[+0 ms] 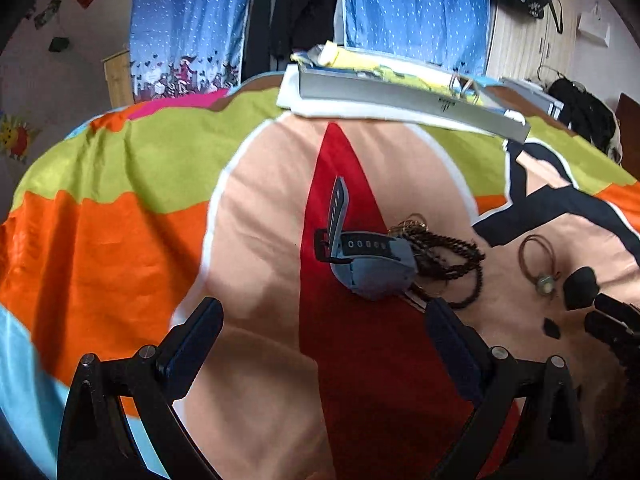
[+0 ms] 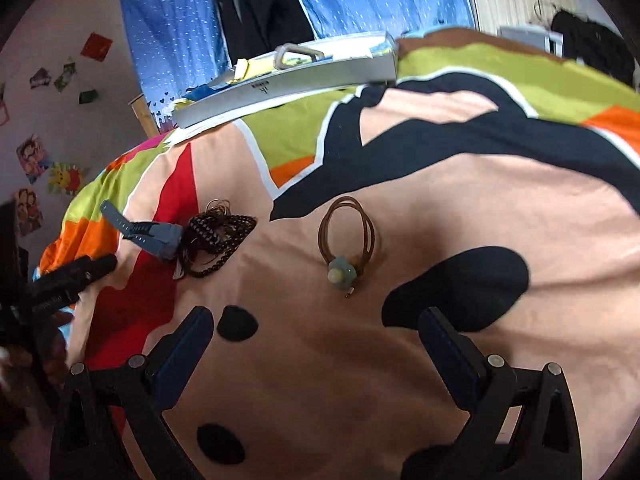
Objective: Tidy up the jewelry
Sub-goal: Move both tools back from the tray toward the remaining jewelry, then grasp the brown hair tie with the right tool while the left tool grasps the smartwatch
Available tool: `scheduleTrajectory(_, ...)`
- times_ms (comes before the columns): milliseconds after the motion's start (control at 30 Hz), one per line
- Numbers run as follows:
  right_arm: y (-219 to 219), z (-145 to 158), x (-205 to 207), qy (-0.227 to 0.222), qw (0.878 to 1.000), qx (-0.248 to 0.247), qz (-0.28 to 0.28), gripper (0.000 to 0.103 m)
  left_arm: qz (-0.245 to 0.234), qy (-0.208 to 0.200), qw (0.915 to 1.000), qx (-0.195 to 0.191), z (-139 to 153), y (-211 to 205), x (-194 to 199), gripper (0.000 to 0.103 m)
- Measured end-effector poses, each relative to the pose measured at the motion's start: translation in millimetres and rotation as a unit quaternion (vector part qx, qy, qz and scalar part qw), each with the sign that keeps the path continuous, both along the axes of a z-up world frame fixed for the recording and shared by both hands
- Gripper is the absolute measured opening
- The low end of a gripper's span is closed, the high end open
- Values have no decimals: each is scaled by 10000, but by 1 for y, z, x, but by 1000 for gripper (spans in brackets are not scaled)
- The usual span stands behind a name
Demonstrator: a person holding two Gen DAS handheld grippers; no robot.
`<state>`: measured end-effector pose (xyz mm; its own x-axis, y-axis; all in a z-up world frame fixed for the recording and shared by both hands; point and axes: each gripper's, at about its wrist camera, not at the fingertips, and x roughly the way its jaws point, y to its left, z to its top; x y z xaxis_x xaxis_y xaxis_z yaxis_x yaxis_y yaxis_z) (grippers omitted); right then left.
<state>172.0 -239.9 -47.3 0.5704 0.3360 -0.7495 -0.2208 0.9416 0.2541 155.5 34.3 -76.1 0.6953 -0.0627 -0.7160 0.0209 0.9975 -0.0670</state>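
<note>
Nearest my left camera, the left tool (image 1: 322, 330) hangs with its fingers spread wide and nothing between them, above the red wedge of a brightly printed bedspread (image 1: 120, 248). Just beyond its right finger lies a blue-grey watch (image 1: 370, 264), one perforated strap standing up, the other folded across its body. A dark beaded necklace (image 1: 448, 256) lies bunched against the watch's right side, touching it. Further right, apart from that pile, I see a brown cord bracelet (image 1: 536, 256) with a pale bead.

Nearest my right camera, the right tool (image 2: 316, 334) is likewise spread and empty, held over the peach area of the bedspread with its black patches. The brown cord bracelet lies flat ahead, between the lines of the two fingers, touching neither. The watch and necklace sit well to its left, near the tip of the left tool.

At the far edge of the bed rests a grey ring binder (image 1: 404, 98) with papers on it. Behind hang blue dotted curtains (image 1: 416, 12).
</note>
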Motion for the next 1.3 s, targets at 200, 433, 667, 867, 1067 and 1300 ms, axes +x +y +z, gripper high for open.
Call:
scheduleTrajectory(200,2,-17,32,287,9996,39,-43,92,123,52,9996,-258,-10,14,21,98)
scheduleTrajectory(433,13,-33,51,565,9984,-72,28,54,146,146,9984,-533,-16,22,34,70)
scheduleTrajectory(667,21,-35,58,648,9978,-30,122,35,-108,310,9975,-629,-25,17,42,33)
scheduleTrajectory(867,26,-36,55,615,9979,21,175,26,-154,372,9959,-815,-29,19,48,9)
scheduleTrajectory(1067,28,-35,50,531,9984,1,175,26,-198,172,9963,-824,-23,16,41,2)
scheduleTrajectory(1300,34,-25,37,246,9990,127,342,26,-182,144,9965,-803,-17,8,32,1)
